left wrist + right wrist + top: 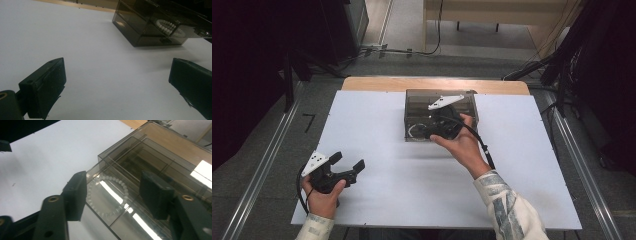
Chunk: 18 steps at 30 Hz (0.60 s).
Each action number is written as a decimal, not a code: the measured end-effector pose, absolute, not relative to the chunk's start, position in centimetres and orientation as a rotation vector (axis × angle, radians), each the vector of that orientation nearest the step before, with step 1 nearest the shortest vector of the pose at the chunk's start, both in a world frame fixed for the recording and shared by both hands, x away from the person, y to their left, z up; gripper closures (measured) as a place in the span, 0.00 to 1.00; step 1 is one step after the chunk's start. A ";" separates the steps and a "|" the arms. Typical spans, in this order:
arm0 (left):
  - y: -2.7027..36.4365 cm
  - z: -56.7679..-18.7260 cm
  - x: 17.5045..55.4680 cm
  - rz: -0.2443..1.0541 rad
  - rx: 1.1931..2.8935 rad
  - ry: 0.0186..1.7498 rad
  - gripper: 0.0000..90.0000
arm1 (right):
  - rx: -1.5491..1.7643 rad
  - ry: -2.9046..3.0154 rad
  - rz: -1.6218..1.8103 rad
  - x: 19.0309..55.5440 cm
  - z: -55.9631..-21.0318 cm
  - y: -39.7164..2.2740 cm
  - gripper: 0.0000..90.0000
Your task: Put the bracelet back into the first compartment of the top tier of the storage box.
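Note:
A smoky see-through box (pixel 419 102) stands at the far middle of the white tabletop (pixel 377 125). Inside its front compartment lies a white bead bracelet (pixel 107 178), seen as a ring of beads through the plastic. My right gripper (pixel 117 192) hovers just over that front part of the box, its jaws apart with nothing pinched between them. In the high view the right gripper (pixel 433 131) sits at the box's near edge. My left gripper (pixel 348 160) rests near the front left of the table, open and empty. From the left gripper (pixel 117 77), the box (pixel 130 25) and bracelet (pixel 166 26) lie far ahead.
The table's wooden far edge (pixel 432 83) runs behind the box. Metal rails (pixel 267 160) flank the table on the floor, and cables (pixel 412 51) lie beyond it. Open white surface stretches between the two grippers.

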<state>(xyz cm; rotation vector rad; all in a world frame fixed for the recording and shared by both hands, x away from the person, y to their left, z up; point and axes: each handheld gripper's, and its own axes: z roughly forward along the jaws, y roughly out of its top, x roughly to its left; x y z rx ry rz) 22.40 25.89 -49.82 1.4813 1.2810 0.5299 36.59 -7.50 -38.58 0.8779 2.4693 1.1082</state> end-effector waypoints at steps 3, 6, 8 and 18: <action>25.9 -49.8 22.4 0.530 1.481 1.280 0.02 | 0.892 2.452 1.113 36.3 -38.5 -7.8 0.35; 25.9 -49.8 22.4 0.530 1.480 1.282 0.02 | 0.901 2.440 1.117 36.1 -38.5 -8.2 0.31; 25.9 -49.8 22.4 0.530 1.481 1.280 0.02 | 0.906 2.431 1.119 36.0 -38.5 -8.6 0.29; 25.9 -49.8 22.4 0.530 1.483 1.279 0.02 | 0.936 2.403 1.120 35.1 -38.4 -10.8 0.24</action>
